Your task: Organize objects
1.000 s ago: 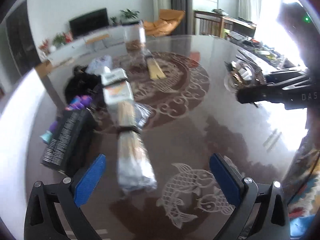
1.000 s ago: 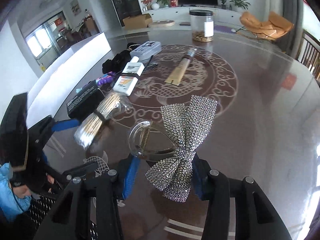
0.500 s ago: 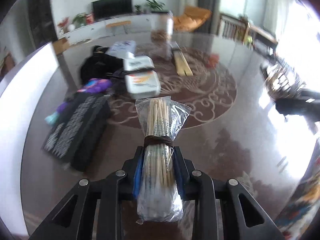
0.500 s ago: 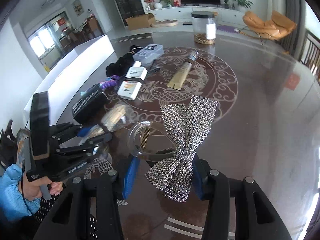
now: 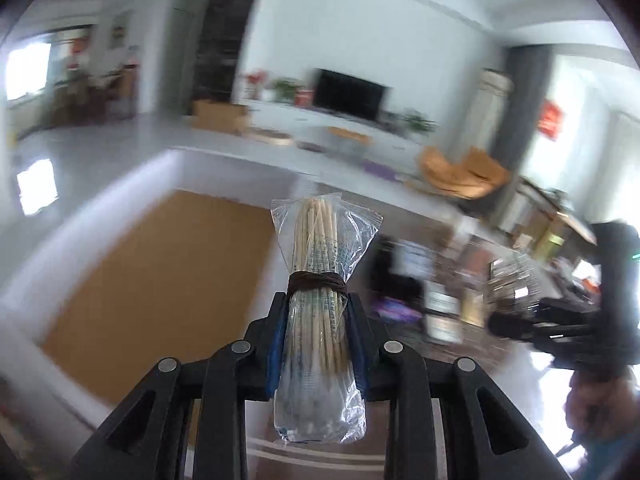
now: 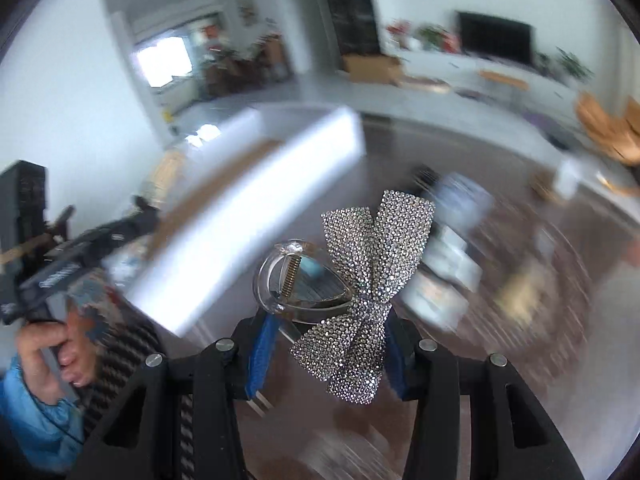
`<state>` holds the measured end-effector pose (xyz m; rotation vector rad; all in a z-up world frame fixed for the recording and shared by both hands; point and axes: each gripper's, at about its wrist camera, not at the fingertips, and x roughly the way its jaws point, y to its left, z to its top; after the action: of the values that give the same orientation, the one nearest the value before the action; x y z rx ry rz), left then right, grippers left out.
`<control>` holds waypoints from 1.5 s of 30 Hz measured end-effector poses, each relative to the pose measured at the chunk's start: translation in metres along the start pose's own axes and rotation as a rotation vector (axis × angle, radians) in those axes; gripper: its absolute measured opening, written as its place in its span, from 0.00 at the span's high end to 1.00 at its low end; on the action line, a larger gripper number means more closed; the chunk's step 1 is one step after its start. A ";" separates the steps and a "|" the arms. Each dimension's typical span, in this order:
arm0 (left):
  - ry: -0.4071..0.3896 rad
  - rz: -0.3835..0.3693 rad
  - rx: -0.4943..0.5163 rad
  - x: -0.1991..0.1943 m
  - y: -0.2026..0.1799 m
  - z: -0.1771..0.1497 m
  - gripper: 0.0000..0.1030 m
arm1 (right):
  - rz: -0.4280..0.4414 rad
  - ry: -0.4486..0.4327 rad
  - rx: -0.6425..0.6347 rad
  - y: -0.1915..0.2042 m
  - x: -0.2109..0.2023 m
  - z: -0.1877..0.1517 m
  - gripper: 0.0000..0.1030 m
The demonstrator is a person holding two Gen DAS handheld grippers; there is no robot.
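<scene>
The big white box (image 5: 120, 216) with the brown cardboard-coloured inside sits to the left of the table; in the left wrist view its floor is a flat orange-brown patch, and I can't make out anything lying in it through the blur. In the right wrist view the same box shows as a long white wall (image 6: 248, 216) running from near left to far centre, smeared by motion.

The left gripper (image 5: 316, 344) is clenched on a bundle of sticks (image 5: 320, 280), its blue pads pressing the bundle from both sides just below a dark brown band. The sticks are pale wood, sealed in a clear crinkled bag that flares open above the band and bulges below it. The bundle stands upright along the gripper's fingers, held up in the air to the right of the box's brown floor, with the box's near right wall behind it.

The right gripper (image 6: 326, 354) is closed around a hair clip (image 6: 360, 280): a silver bow covered in tiny sparkling stones, fixed to a clear plastic claw with a small brass-coloured spring. It is held off the dark table (image 6: 540, 380), near the white box wall.

Things on the table to the right are streaked past recognition in both views. The right gripper appears dark and blurred at the right edge of the left wrist view, and a hand (image 6: 48, 352) in a blue sleeve holds the left gripper at the lower left of the right wrist view.
</scene>
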<state>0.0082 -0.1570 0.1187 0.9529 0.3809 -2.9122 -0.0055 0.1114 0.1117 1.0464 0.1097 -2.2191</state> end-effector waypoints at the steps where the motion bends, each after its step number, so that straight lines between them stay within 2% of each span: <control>1: 0.009 0.030 -0.021 0.000 0.017 0.003 0.73 | 0.037 -0.011 -0.022 0.018 0.010 0.016 0.54; 5: 0.083 0.170 -0.100 0.017 0.080 0.010 0.73 | 0.164 -0.015 -0.103 0.088 0.060 0.075 0.54; 8: 0.136 0.228 -0.135 0.029 0.104 0.005 0.71 | 0.177 0.003 -0.126 0.120 0.102 0.107 0.54; 9: 0.155 0.244 -0.142 0.034 0.108 0.004 0.66 | 0.168 0.006 -0.130 0.126 0.113 0.113 0.54; 10: 0.176 0.260 -0.147 0.039 0.110 0.003 0.45 | 0.156 0.014 -0.134 0.133 0.126 0.119 0.53; 11: 0.198 0.282 -0.153 0.046 0.113 0.002 0.30 | 0.144 0.027 -0.133 0.138 0.140 0.124 0.52; 12: 0.200 0.306 -0.155 0.049 0.111 0.001 0.08 | 0.135 0.043 -0.129 0.142 0.150 0.126 0.42; 14: 0.165 0.319 -0.134 0.044 0.105 -0.001 0.06 | 0.113 0.077 -0.108 0.143 0.170 0.127 0.21; 19: 0.071 0.288 -0.074 0.014 0.074 -0.009 0.06 | 0.098 0.030 -0.047 0.118 0.153 0.115 0.17; 22: 0.018 0.157 -0.022 -0.011 0.031 -0.018 0.06 | 0.035 -0.019 -0.040 0.087 0.126 0.093 0.11; 25: -0.001 -0.012 0.060 -0.033 -0.027 -0.039 0.05 | -0.083 -0.060 -0.041 0.049 0.092 0.053 0.09; 27: 0.023 -0.125 0.133 -0.041 -0.070 -0.061 0.03 | -0.168 -0.065 -0.021 0.018 0.072 0.021 0.09; 30: 0.088 -0.226 0.206 -0.033 -0.114 -0.093 0.00 | -0.283 -0.050 0.054 -0.029 0.046 -0.034 0.09; 31: 0.115 -0.233 0.227 -0.028 -0.123 -0.103 0.00 | -0.318 -0.037 0.080 -0.043 0.039 -0.052 0.09; 35: 0.224 -0.185 0.332 0.016 -0.149 -0.144 0.00 | -0.431 0.031 0.187 -0.092 0.018 -0.118 0.09; 38: 0.264 -0.134 0.374 0.036 -0.149 -0.162 0.00 | -0.475 0.057 0.234 -0.114 0.011 -0.146 0.09; 45: 0.284 -0.059 0.373 0.062 -0.133 -0.167 0.00 | -0.481 0.089 0.240 -0.120 0.021 -0.156 0.09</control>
<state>0.0372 0.0148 -0.0187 1.4335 -0.1373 -2.9619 0.0144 0.2460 -0.0318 1.3637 0.1488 -2.6647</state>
